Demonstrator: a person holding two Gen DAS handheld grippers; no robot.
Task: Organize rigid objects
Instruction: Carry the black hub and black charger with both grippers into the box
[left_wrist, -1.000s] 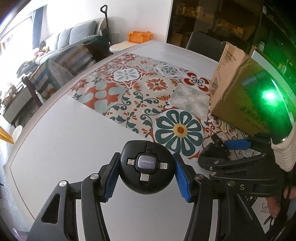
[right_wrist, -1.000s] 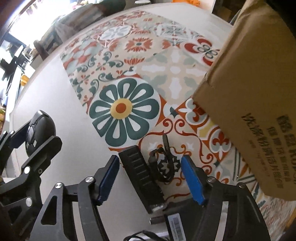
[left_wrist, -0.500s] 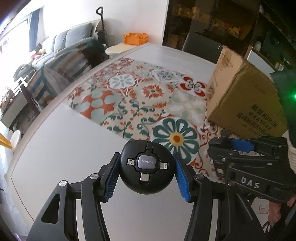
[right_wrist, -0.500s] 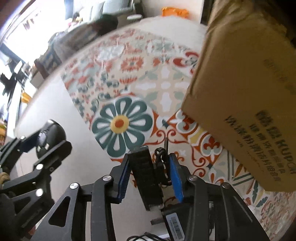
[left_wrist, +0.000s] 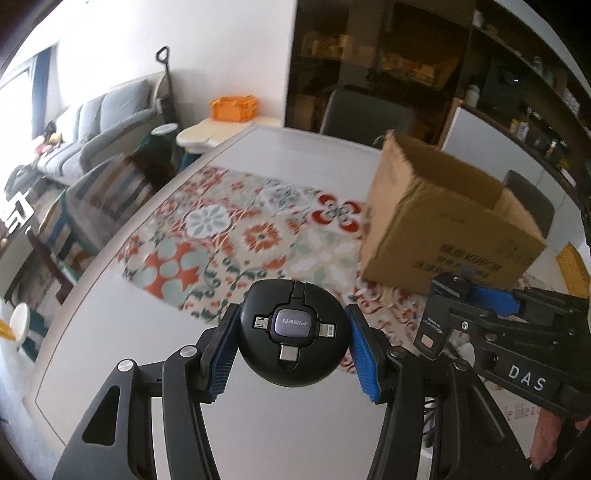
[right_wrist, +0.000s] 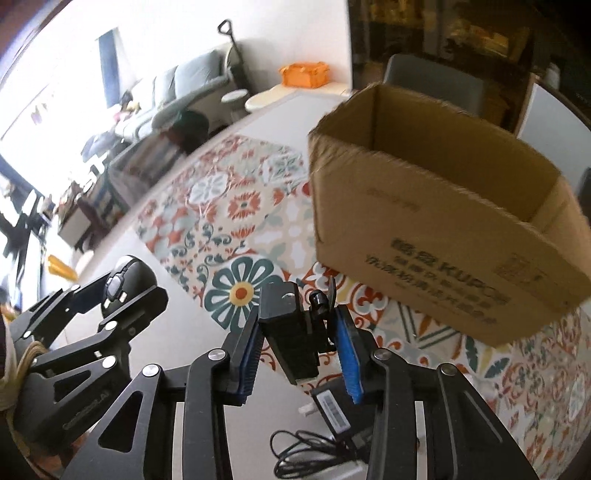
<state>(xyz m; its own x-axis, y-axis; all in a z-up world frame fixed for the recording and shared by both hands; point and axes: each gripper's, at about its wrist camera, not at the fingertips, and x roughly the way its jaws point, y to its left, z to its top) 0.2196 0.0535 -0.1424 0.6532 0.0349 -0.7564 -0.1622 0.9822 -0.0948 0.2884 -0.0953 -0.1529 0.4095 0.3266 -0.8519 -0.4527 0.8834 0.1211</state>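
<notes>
Left gripper (left_wrist: 293, 345) clamps a round black multi-plug cable reel (left_wrist: 293, 334) above the white table (left_wrist: 129, 332). Right gripper (right_wrist: 297, 347) grips a black rectangular clip-on device (right_wrist: 291, 330), lifted near the open brown cardboard box (right_wrist: 443, 229) on the far-right patterned floral mat (right_wrist: 229, 206).

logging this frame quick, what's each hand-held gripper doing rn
Left hand-held gripper: closed on the round black cable hub.
Right hand-held gripper: closed on a black clip-like gadget.

I read "PISEN", mirrored, on the round black cable hub (left_wrist: 293, 338); "DAS" on the black right gripper (left_wrist: 524, 376); "KUPO" on the brown cardboard box (right_wrist: 436, 225).
</notes>
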